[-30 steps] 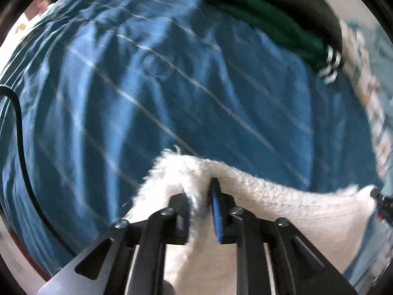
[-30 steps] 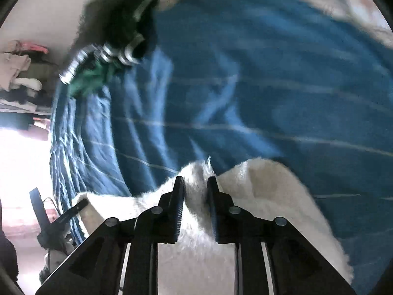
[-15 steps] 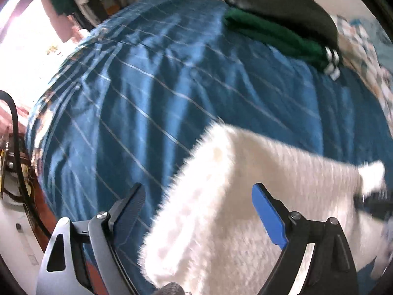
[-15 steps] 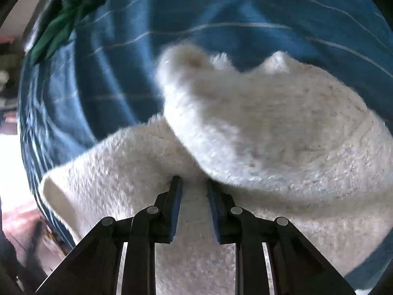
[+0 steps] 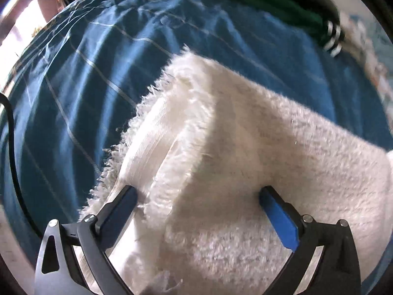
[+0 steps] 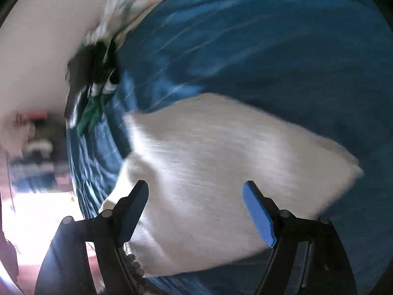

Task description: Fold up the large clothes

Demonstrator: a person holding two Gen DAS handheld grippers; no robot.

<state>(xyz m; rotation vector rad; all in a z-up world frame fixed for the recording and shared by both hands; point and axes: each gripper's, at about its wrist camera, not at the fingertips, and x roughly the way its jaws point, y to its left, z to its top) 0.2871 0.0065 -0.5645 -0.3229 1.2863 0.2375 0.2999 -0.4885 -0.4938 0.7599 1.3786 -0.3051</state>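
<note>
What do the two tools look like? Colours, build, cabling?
Both match: the left tool and right tool have black linkage arms with silver pivot bolts, and each finger carries a flat blue pad. A black cable loops at the left view's edge. No sleeves visible.

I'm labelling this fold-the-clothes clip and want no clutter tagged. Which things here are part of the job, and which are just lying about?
Part of the job:
- white fluffy garment, folded on the bed
- left gripper, open, jaws just opened
- right gripper, open, jaws just opened

Lying about:
- blue striped bedsheet
- green and black clothes
- black cable
</note>
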